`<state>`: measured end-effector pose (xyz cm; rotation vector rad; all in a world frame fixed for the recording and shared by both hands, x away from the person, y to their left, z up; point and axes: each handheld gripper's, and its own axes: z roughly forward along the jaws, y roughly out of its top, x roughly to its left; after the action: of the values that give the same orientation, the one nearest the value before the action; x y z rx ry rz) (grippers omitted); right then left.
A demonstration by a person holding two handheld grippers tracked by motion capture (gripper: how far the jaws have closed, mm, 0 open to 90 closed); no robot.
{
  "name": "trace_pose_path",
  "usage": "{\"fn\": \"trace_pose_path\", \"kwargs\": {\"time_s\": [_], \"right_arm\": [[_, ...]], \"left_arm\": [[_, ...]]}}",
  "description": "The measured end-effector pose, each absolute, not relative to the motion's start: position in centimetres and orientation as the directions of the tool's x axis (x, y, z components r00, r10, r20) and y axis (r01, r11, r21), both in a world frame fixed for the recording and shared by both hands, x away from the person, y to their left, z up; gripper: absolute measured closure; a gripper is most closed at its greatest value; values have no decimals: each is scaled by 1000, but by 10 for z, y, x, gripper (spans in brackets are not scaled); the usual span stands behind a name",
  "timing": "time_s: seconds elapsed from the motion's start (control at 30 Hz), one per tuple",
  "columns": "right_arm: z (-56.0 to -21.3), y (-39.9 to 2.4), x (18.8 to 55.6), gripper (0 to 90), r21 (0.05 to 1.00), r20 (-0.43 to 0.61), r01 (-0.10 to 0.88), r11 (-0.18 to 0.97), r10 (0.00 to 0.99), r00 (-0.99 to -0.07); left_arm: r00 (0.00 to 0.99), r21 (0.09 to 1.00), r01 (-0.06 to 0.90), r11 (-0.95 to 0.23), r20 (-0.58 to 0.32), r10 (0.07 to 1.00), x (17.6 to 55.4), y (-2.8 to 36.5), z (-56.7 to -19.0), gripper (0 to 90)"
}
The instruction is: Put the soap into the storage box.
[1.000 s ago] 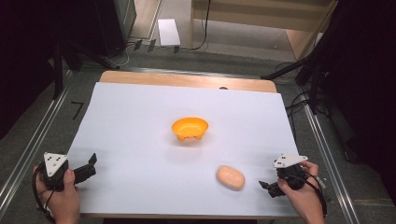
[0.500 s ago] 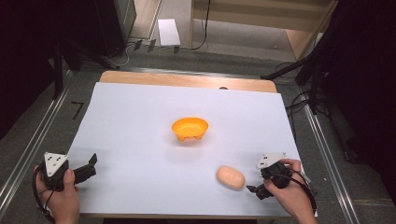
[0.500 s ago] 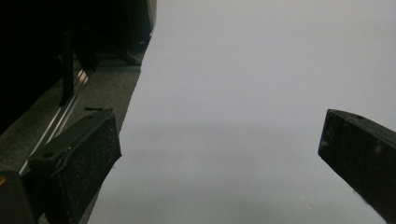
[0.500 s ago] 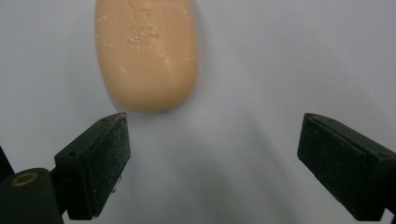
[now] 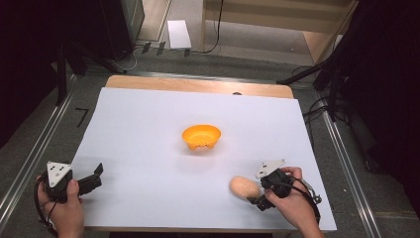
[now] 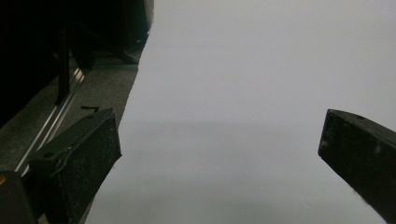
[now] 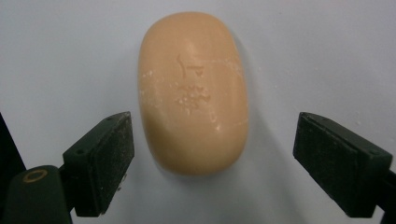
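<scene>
A wooden table (image 5: 198, 85) carries the scene, its bare tan top showing as a strip along the far edge. Nearly all of it is covered by a large white sheet (image 5: 148, 129), which lies flat and reaches the near edge. On the sheet, about the middle and slightly toward the far side, stands an orange bowl (image 5: 201, 137), upright, on small feet. Near the right front corner lies a peach-coloured oval bar of soap (image 5: 243, 187), flat on the sheet, well apart from the bowl; in the right gripper view its upper face (image 7: 194, 91) shows a stamped mark.
</scene>
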<state>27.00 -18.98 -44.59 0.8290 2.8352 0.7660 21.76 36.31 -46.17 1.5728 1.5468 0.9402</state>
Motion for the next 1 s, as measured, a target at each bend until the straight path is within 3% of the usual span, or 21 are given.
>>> {"fn": "trace_pose_path", "kwargs": {"time_s": [0.4, 0.67, 1.0], "right_arm": [[-454, -172, 273, 168, 477, 84, 494, 727, 521, -849], [-456, -167, 275, 310, 476, 97, 514, 714, 539, -837], [-459, -170, 276, 326, 485, 88, 516, 706, 548, -832]], "left_arm": [[14, 883, 470, -15, 9, 1000, 218, 363, -462, 0], [13, 883, 469, -12, 6, 1000, 218, 363, -462, 0], [13, 884, 468, -10, 5, 1000, 218, 363, -462, 0]]}}
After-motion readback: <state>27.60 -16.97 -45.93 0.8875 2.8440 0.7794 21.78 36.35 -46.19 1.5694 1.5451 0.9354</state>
